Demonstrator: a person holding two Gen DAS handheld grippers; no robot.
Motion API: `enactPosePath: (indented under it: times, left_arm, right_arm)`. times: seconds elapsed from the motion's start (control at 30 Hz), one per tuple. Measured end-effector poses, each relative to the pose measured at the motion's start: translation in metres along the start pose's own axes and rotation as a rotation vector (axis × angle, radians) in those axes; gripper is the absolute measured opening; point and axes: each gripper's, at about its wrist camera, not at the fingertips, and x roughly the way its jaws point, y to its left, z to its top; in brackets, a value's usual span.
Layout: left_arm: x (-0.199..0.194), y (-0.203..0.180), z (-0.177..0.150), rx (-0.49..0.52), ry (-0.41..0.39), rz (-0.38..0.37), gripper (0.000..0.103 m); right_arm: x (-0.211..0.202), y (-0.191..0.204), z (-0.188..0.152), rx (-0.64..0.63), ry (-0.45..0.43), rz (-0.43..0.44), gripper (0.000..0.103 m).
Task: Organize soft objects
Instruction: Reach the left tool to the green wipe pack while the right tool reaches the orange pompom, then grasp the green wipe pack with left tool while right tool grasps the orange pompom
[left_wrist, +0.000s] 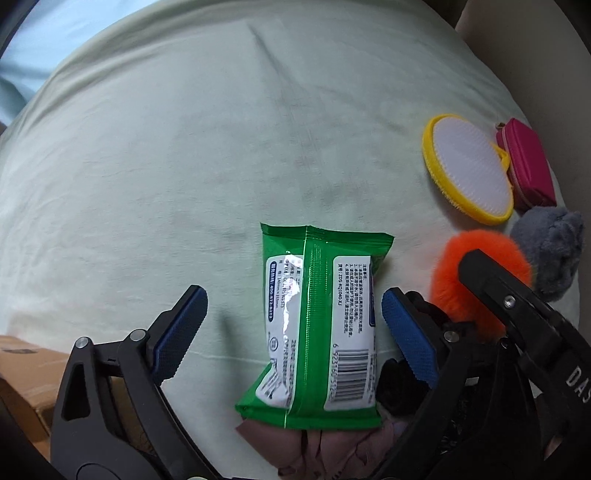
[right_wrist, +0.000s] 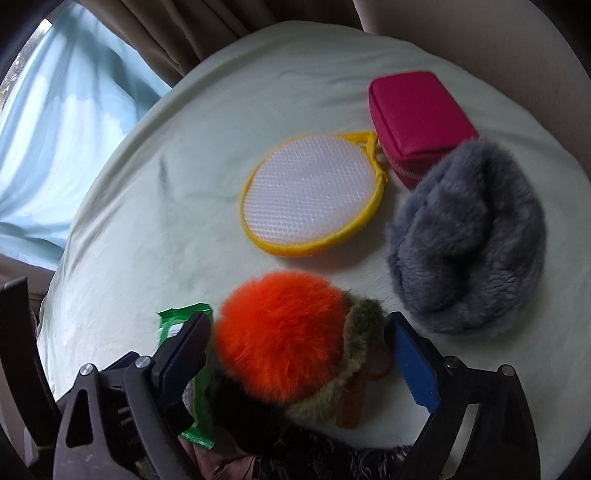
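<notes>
Pinkish crumpled fabric (left_wrist: 317, 448) sits nearest the left wrist lens at 6 o'clock, partly under the green wet-wipe pack (left_wrist: 314, 328). Left gripper (left_wrist: 291, 328) straddles that pack, jaws spread wide; left pad clear of it, right pad just beside or touching the pack's edge, can't tell which. Nothing gripped. Pack lies seam side up on the pale green sheet (left_wrist: 184, 166), barcode toward the lens. Judgement: light, squashy inside, slick glossy film, so pinch across the fat middle, not the flat crimped ends, which would likely slip.

Right wrist view, left to right: same pack's corner at 8 o'clock behind the left finger; right gripper (right_wrist: 299, 350) open around the orange pompom (right_wrist: 277, 332), pads beside the fluff, no visible squeeze. Olive fur trim (right_wrist: 362, 343) and dark fuzzy stuff (right_wrist: 251, 413) touch the pompom low. Judgement: pompom is near weightless, compresses a lot, so the jaws probably need to close deep to hold the core.

At 12 o'clock, yellow-rimmed round mesh pad (right_wrist: 310, 195): flat, floppy, best taken at the rim or loop. At 1 o'clock, touching the loop, magenta zip pouch (right_wrist: 417, 118), firmer. At 3 o'clock, grey plush piece (right_wrist: 469, 243), against the pouch, grabbable anywhere.
</notes>
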Motion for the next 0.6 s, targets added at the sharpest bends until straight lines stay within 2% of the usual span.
enactPosePath:
  times: [0.07, 0.13, 0.2, 0.33, 0.47, 0.6]
  left_arm:
    - [0.009, -0.002, -0.001, 0.014, 0.003, 0.010, 0.084]
    - [0.016, -0.004, -0.003, 0.030, 0.012, 0.016, 0.077]
    - [0.021, -0.006, -0.004, 0.049, 0.013, 0.024, 0.074]
    - [0.020, -0.018, -0.009, 0.079, -0.008, 0.028, 0.049]
    - [0.020, -0.030, -0.011, 0.118, -0.022, 0.052, 0.043]
    - [0.016, -0.034, -0.013, 0.128, -0.043, 0.060, 0.040]
  right_arm:
    - [0.008, -0.001, -0.001, 0.011, 0.017, 0.006, 0.084]
    - [0.010, 0.002, -0.002, -0.013, 0.004, -0.017, 0.083]
    - [0.008, 0.006, -0.002, -0.041, -0.009, -0.036, 0.074]
    - [0.009, 0.005, -0.003, -0.057, -0.022, -0.074, 0.056]
    - [0.009, 0.003, -0.005, -0.078, -0.036, -0.099, 0.044]
    - [0.001, -0.003, -0.011, -0.091, -0.054, -0.094, 0.040]
